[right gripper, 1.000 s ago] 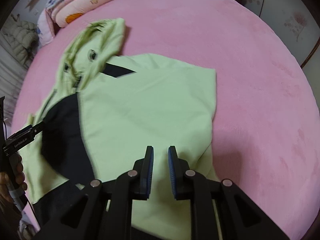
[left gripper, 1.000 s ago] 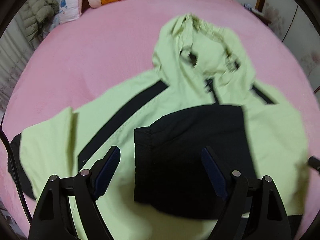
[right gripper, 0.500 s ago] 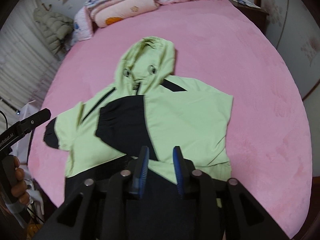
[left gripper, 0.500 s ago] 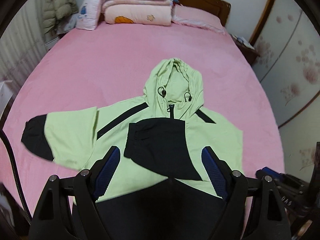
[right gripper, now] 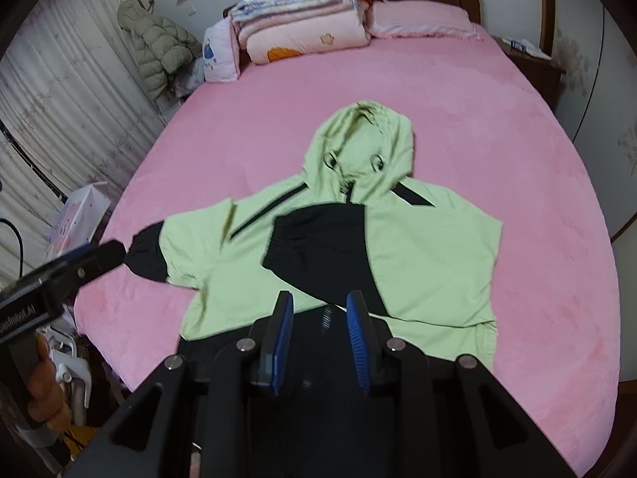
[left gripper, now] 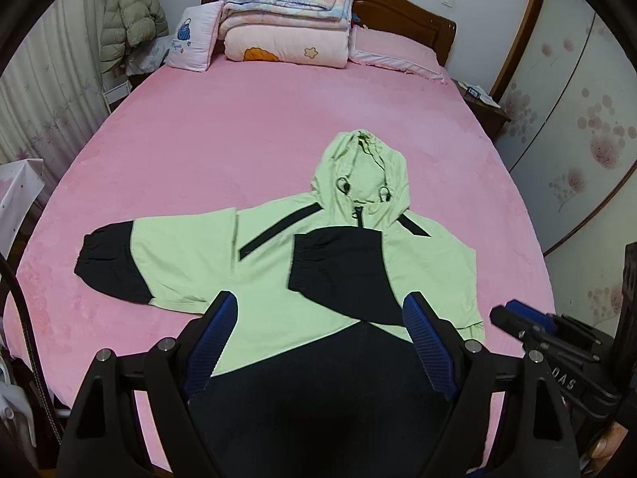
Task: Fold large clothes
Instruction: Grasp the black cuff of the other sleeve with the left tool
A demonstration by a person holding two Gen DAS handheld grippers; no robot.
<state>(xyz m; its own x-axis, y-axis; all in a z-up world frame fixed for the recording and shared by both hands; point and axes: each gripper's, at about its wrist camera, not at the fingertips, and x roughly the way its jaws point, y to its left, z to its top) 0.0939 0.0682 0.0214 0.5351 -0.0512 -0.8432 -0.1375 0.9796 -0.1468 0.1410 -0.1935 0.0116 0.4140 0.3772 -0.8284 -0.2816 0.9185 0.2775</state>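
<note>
Pink plush covers the bed (left gripper: pixel 239 147), where a pale green hooded jacket (left gripper: pixel 278 275) with black panels lies flat at centre frame, one elastic-cuffed sleeve spread left, the other folded across its chest. At lower left, the left gripper (left gripper: pixel 318 338) hangs with jaws wide; the right gripper (right gripper: pixel 318 334) shows a narrower gap, holding nothing. Both frames cut off the jacket's black hem.

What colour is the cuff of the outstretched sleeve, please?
Black; the cuff ends a light green sleeve, clearest in the left wrist view.
</note>
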